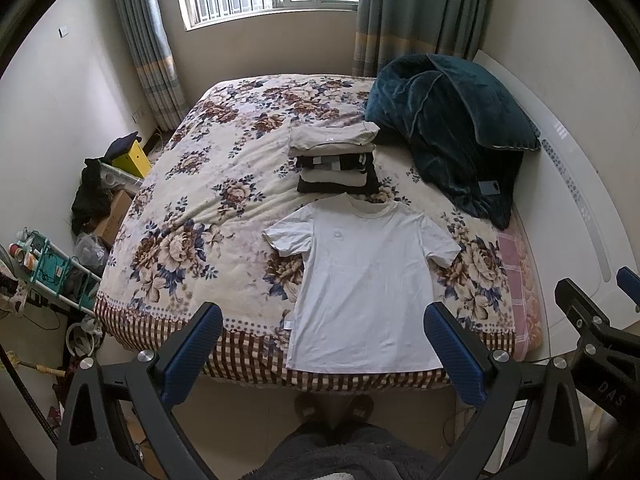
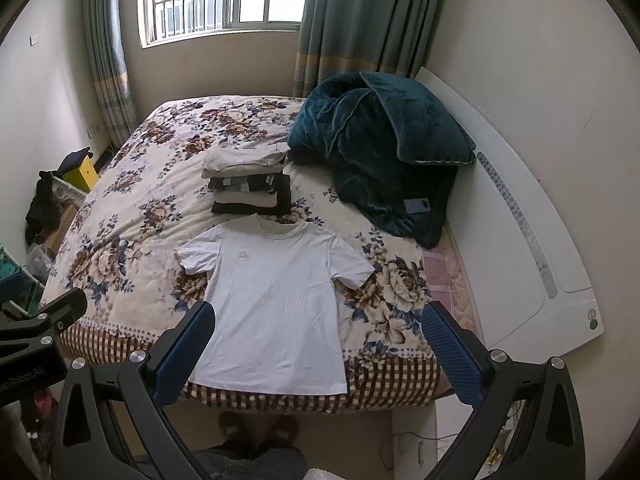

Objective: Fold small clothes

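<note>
A white T-shirt (image 1: 366, 284) lies flat, face up, on the floral bed cover, hem at the near edge of the bed; it also shows in the right wrist view (image 2: 276, 300). Behind its collar stands a stack of folded clothes (image 1: 336, 160), beige and black, which also shows in the right wrist view (image 2: 250, 184). My left gripper (image 1: 324, 348) is open and empty, held above the near bed edge over the shirt's hem. My right gripper (image 2: 320, 344) is open and empty at the same height, to the right of the left one.
A dark teal blanket (image 1: 452, 124) is heaped at the bed's right side against the white headboard (image 1: 568, 208), with a phone (image 2: 417, 205) lying on it. Boxes, bags and a rack (image 1: 60, 272) crowd the floor left of the bed. My slippered feet (image 1: 334, 404) stand at the bed's near edge.
</note>
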Tool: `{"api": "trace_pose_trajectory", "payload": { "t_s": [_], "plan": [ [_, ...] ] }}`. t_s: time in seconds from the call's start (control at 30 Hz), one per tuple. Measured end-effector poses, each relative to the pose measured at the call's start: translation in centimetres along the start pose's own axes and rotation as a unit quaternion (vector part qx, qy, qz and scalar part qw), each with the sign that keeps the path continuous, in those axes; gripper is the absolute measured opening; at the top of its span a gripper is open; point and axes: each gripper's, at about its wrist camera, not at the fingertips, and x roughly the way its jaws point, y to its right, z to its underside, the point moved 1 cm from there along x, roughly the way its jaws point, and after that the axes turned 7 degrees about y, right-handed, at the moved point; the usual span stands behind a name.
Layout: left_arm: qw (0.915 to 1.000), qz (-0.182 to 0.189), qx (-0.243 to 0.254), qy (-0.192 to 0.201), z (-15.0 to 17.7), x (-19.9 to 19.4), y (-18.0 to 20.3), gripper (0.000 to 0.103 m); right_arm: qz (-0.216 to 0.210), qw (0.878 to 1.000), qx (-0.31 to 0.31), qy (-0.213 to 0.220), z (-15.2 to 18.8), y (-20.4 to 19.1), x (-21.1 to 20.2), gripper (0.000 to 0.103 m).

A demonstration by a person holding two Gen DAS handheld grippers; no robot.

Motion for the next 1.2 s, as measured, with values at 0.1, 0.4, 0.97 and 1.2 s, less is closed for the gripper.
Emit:
{"api": "trace_pose_trajectory", "payload": {
  "t_s": [0.1, 0.4, 0.97, 1.2],
  "plan": [
    [1.0000, 0.001, -0.001, 0.000, -0.1, 0.0, 0.1, 0.103, 0.000, 1.000, -0.001, 0.002, -0.2, 0.0, -0.1, 0.103],
    [1.0000, 0.001, -0.002, 0.003, -0.3, 0.0, 0.3, 0.103, 0.001, 1.000, -0.001, 0.004, -0.6, 0.1, -0.4, 0.103],
    [0.9996, -0.009, 0.002, 0.025, -0.7, 0.7, -0.3, 0.103, 0.004, 1.000, 0.004, 0.003, -0.2, 0.2, -0.4, 0.103],
    [0.9979, -0.036, 0.036, 0.039, -2.1, 8.4, -1.1, 0.103, 0.033, 0.998, 0.046, -0.012, -0.8, 1.3, 4.9, 0.103]
  ]
}}
